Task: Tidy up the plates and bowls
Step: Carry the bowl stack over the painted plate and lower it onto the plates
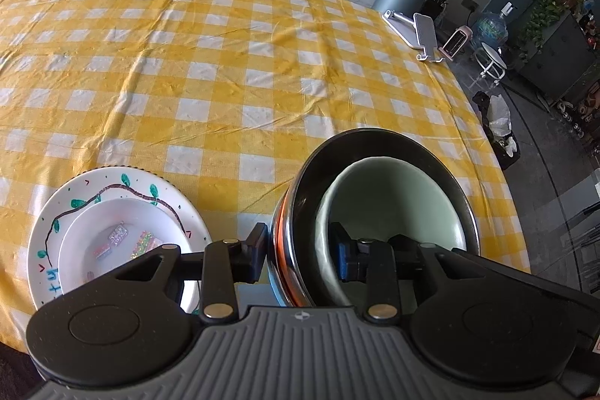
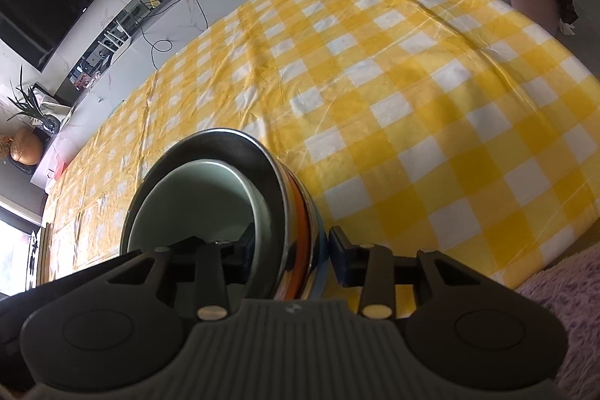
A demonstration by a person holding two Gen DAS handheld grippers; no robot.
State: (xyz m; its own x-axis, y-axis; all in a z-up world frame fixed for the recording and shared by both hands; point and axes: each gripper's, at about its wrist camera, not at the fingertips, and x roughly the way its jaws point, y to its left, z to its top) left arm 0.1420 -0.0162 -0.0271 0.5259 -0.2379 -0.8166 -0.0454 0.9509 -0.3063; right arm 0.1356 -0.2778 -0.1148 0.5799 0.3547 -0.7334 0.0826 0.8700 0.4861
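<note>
Both tongs grip the same stack of bowls, one on each side. In the left wrist view the left tongs [image 1: 300,252] clamp the wall of the steel bowl [image 1: 378,141], one finger outside against the orange-banded wall and the other inside the pale green bowl [image 1: 397,197] nested in it; the stack sits at about 5 o'clock in that picture, near the table's near edge. At 8 o'clock, just beside the left finger, lies a painted plate [image 1: 112,186] with a vine pattern, and a smaller white plate [image 1: 123,231] rests on top of it. In the right wrist view the right tongs [image 2: 288,259] pinch the opposite wall of the steel bowl [image 2: 210,141], the inner finger down in the green bowl [image 2: 210,197] and the outer finger on the chrome and orange side. The yellow checked tablecloth [image 1: 225,62] covers the table. A phone stand [image 1: 420,32] sits at 2 o'clock near the far edge of the table.
</note>
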